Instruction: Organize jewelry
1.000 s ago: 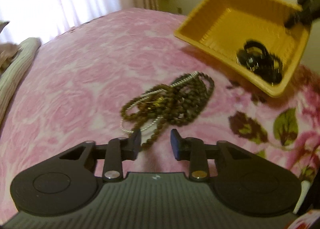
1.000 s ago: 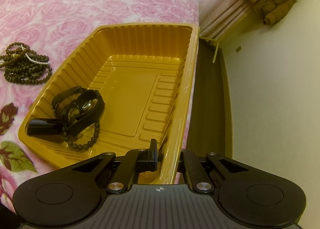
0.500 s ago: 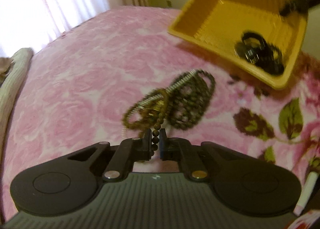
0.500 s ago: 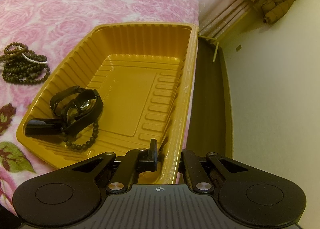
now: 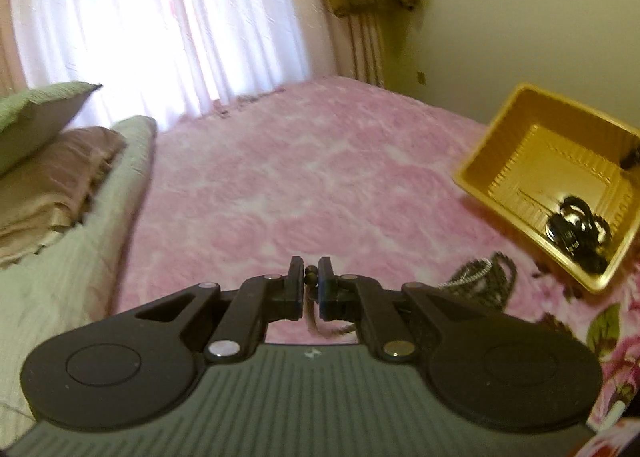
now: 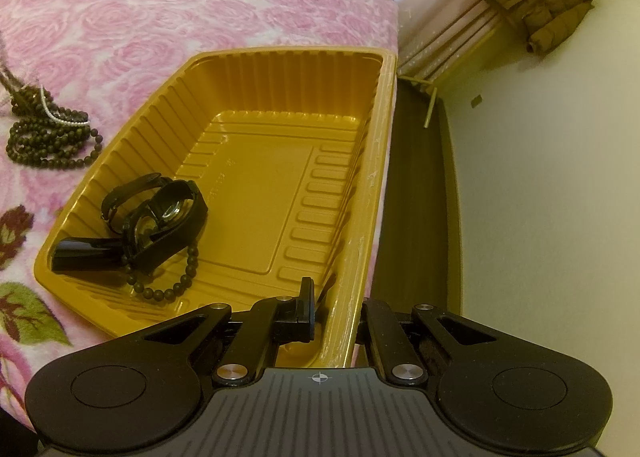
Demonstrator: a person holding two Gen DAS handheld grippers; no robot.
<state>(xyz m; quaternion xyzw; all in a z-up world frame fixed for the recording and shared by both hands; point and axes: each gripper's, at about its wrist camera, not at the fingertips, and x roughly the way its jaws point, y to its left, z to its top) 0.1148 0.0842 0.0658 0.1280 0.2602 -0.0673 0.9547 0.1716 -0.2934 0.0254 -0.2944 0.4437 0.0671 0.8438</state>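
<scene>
A strand of dark brown wooden beads [image 5: 308, 281] is being pinched between the narrowly closed left tongs [image 5: 309, 284], with its blurred length hanging below them above the pink rose-patterned bed cover [image 5: 320, 177]. The rest of the heap of brown bead strings with a white pearl strand [image 6: 50, 133] is lying on the bed cover just beside the yellow ribbed plastic tray [image 6: 260, 177], outside it. The near wall of the tray is being gripped by the right tongs [image 6: 334, 309], one finger inside and one outside the rim. A black-strapped wristwatch [image 6: 160, 217] and a short dark bead bracelet [image 6: 168, 281] are already lying in the tray's near left corner. By this showing the task is being judged as partly done: some pieces are stored, one strand is being carried, and the heap is yet to be transferred.
</scene>
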